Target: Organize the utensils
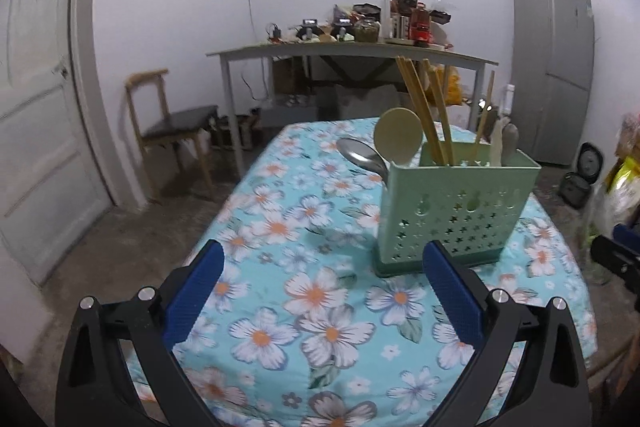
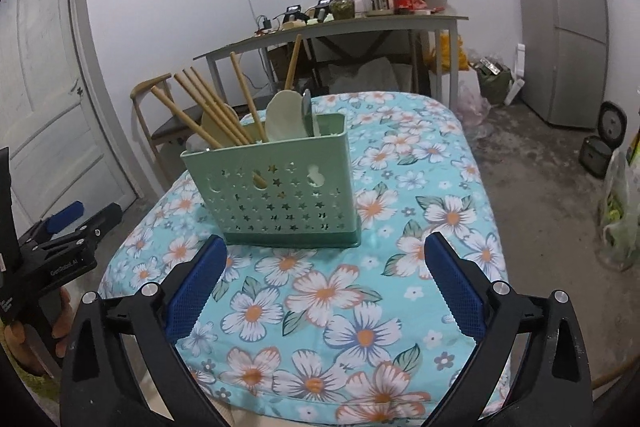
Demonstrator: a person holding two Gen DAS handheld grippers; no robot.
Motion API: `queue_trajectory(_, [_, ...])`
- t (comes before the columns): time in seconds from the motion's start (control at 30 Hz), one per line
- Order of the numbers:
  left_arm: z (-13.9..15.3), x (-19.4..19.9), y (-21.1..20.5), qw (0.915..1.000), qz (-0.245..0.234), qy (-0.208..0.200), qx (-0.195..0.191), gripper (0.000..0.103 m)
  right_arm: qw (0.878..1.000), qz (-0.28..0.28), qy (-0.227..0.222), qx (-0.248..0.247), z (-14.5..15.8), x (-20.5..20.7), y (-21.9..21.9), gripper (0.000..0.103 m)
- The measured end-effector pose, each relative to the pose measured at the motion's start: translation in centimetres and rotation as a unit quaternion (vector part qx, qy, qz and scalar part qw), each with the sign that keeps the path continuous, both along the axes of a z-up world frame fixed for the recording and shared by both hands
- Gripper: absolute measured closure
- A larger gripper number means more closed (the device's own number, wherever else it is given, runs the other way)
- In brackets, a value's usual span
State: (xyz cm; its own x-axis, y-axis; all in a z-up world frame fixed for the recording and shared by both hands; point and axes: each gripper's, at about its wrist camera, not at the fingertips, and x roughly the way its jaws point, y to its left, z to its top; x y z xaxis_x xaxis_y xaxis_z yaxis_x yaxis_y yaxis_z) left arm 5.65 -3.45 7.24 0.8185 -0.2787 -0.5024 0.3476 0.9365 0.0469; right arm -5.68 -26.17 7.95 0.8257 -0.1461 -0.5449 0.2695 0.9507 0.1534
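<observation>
A pale green utensil holder (image 1: 456,215) (image 2: 276,195) with star-shaped holes stands on the table with the flowered blue cloth (image 1: 304,291) (image 2: 360,299). In it stand wooden chopsticks (image 1: 424,107) (image 2: 208,107), a cream spoon (image 1: 398,135) (image 2: 285,119) and a metal spoon (image 1: 362,153). My left gripper (image 1: 322,259) is open with nothing between its blue pads, just short of the holder's left base. My right gripper (image 2: 322,255) is open too, empty, in front of the holder's base. The left gripper (image 2: 68,223) shows at the left edge of the right wrist view.
Beyond the table stand a wooden chair (image 1: 168,131) (image 2: 160,115), a grey side table (image 1: 352,55) (image 2: 332,31) loaded with jars and bottles, and a grey fridge (image 1: 554,67) (image 2: 560,23). A white door (image 1: 36,147) is at the left. Bags and a rice cooker (image 2: 604,143) sit on the floor at right.
</observation>
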Motion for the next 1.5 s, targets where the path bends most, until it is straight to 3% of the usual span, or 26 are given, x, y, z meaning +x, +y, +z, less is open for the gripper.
queue_trajectory(0.87, [0.7,0.6,-3.4,0.9954,0.050,-0.004,0.081,0.006,0.998,-0.045,-0.011,-0.043,0.8,-0.1,-0.3,0.008])
queue_trajectory(1.07, [0.8,0.8,-3.0,0.9959,0.065,0.009,0.061,0.006,0.998,-0.051,-0.006,-0.045,0.7,-0.2,-0.9,0.008])
queue_trajectory(1.5, [0.8,0.4,-3.6,0.9964,0.059,0.013,0.059,0.006,0.997,-0.059,-0.003,-0.050,1.0,-0.6,-1.3,0.008])
